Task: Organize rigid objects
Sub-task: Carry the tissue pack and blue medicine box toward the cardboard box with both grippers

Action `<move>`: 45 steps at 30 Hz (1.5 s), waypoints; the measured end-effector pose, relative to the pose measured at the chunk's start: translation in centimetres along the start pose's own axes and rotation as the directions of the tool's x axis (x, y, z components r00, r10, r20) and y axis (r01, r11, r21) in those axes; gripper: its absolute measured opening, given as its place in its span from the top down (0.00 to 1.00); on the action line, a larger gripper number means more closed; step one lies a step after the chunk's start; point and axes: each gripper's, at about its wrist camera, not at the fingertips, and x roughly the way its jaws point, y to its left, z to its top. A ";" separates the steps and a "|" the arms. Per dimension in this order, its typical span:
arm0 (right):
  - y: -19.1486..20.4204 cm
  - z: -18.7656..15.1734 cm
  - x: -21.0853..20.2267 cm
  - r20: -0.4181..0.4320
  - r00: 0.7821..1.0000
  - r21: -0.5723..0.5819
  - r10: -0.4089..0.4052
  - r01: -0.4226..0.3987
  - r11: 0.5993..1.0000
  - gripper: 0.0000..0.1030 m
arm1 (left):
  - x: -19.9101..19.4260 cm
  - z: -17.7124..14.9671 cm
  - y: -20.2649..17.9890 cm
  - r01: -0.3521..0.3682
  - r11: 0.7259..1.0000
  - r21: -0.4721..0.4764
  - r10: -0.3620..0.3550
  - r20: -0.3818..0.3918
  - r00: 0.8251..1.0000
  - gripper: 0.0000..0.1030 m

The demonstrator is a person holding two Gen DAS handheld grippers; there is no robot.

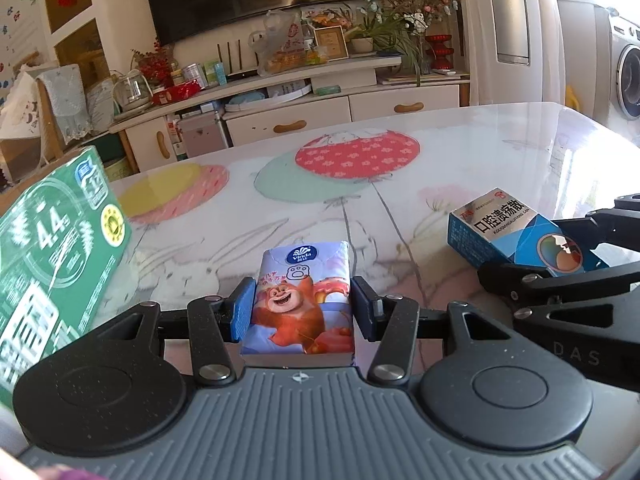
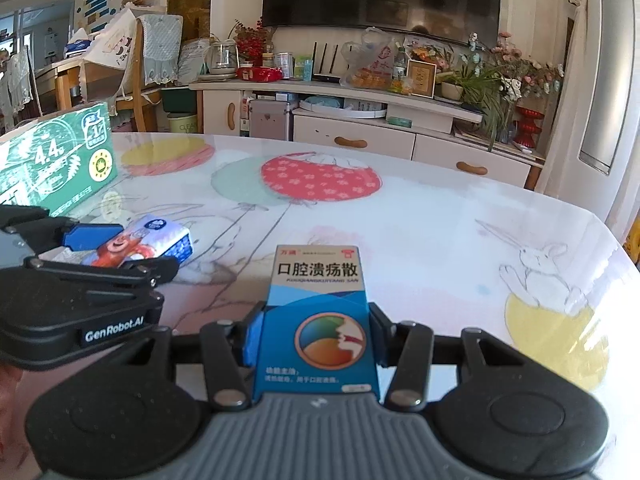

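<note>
A green carton (image 1: 56,248) is standing on the desk (image 1: 400,208) off to the left of the left claw (image 1: 304,304) and somewhat ahead of it, near the desk's left edge. The left claw is pinching a tissue pack (image 1: 304,300) by its two long sides, blue pads pressing flat against them. The pack's long axis is running straight ahead along the fingers, its far end sticking out beyond the pads.

Just to the right, the right claw (image 2: 316,336) is pinching a blue medicine box (image 2: 318,316) the same way, pads on the long sides, the box pointing forward and slightly up from between the fingers. Both things are being carried above the desk rather than resting on it, as far as the views show.

The two claws are hanging side by side, close together, both aiming down at the bare middle of the desk. The carton is lying nearer the left claw than the right, so if the things are to be grouped beside it, the tissue pack probably has the shorter way, with the right claw needing to cross leftward.
</note>
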 end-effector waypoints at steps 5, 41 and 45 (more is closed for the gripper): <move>0.9 -1.0 -1.3 -0.001 1.000 0.004 -0.010 0.010 1.000 0.51 | -0.6 -0.5 0.0 -0.003 1.000 -0.007 0.003 -0.001 1.000 0.39; 5.2 -4.6 -7.1 -0.044 0.999 0.041 0.023 -0.021 0.999 0.45 | -0.5 -0.3 0.7 0.023 0.997 -0.075 -0.025 -0.021 0.999 0.39; 5.2 -4.6 -6.9 -0.039 0.999 0.037 0.009 -0.008 0.999 0.39 | 0.1 -0.1 0.6 0.020 0.997 -0.081 -0.023 -0.031 0.999 0.38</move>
